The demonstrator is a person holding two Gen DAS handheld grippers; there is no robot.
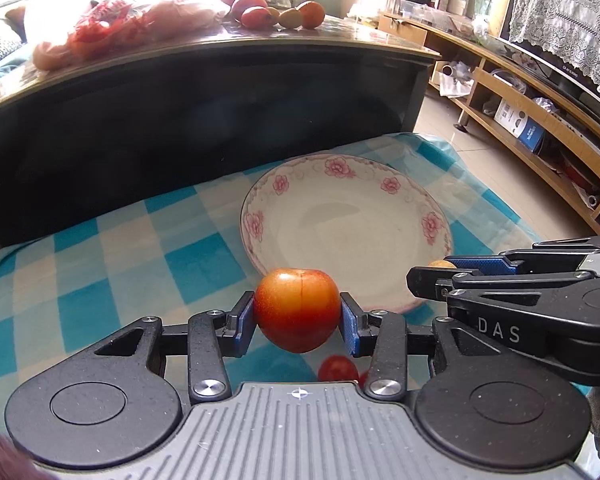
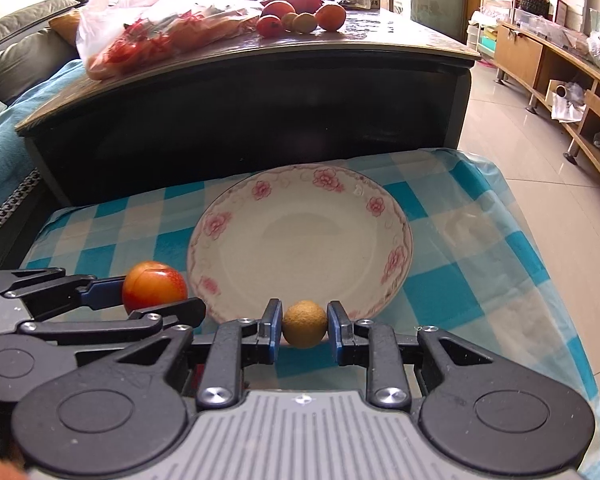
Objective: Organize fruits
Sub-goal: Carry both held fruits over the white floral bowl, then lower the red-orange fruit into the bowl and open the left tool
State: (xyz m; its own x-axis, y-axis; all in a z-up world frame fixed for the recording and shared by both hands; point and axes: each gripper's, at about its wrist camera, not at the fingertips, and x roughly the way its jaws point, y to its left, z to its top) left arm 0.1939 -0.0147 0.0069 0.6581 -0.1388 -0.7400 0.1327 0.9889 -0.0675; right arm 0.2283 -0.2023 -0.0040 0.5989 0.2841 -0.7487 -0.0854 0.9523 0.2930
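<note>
My left gripper [image 1: 297, 314] is shut on a red-orange plum-like fruit [image 1: 297, 310], held above the checked cloth just short of the near rim of a white plate with pink flowers [image 1: 352, 184]. The same fruit [image 2: 155, 286] and left gripper [image 2: 156, 287] show at the left of the right wrist view. My right gripper [image 2: 304, 325] is shut on a small tan round fruit [image 2: 304, 323] at the plate's [image 2: 236, 216] near edge. In the left wrist view the right gripper [image 1: 440, 270] enters from the right. A small red fruit [image 1: 337, 368] lies on the cloth below my left fingers.
The plate sits on a blue-and-white checked cloth [image 1: 140, 248] over a low surface. Behind it stands a dark coffee table [image 2: 260, 92] with several fruits [image 2: 300, 18] and a plastic bag [image 2: 156, 28]. A wooden TV stand [image 1: 540, 120] lines the right; tiled floor [image 2: 548, 208] lies between.
</note>
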